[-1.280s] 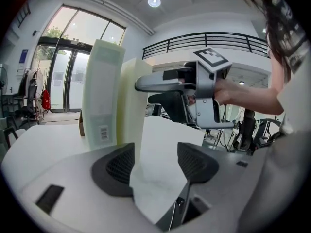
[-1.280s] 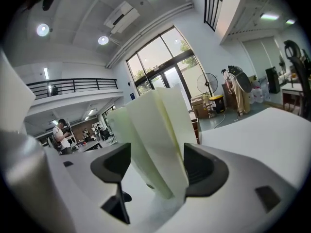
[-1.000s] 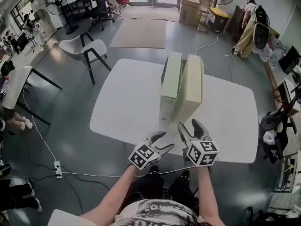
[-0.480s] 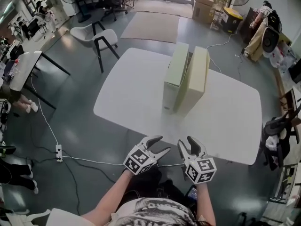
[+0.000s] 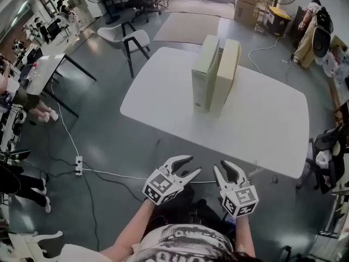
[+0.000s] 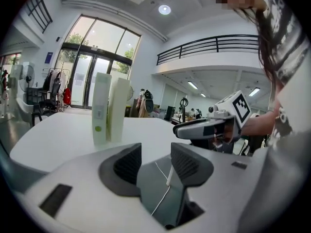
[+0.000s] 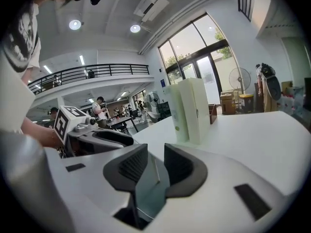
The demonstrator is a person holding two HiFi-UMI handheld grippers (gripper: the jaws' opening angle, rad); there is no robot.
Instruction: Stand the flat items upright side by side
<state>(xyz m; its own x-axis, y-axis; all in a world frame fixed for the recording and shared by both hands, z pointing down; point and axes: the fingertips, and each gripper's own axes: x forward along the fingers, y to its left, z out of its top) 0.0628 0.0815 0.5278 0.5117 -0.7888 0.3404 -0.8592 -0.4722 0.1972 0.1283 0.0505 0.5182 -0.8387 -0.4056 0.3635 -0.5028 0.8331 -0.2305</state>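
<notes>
Your left claw (image 5: 192, 165): dark ribbed pads spread with only air between them; the jaws have just been closing.
Your right claw (image 5: 226, 168): a narrower gap, also pinching nothing; the jaws have just been closing too.
Position: you hold both claws over the grey floor (image 5: 109, 141), off the near edge of the tabletop (image 5: 163, 100).
Flat boxes: the pale green box (image 5: 205, 72) and the cream box (image 5: 227, 75) are smooth slabs standing upright, just beside each other, mid-tabletop and well apart from your claws.
Tabletop: white, smooth, with rounded corners.
Around: a white cable (image 5: 109, 173) crosses the floor below your claws; a white chair (image 5: 128, 40) and a beige rug (image 5: 191, 30) lie beyond.
</notes>
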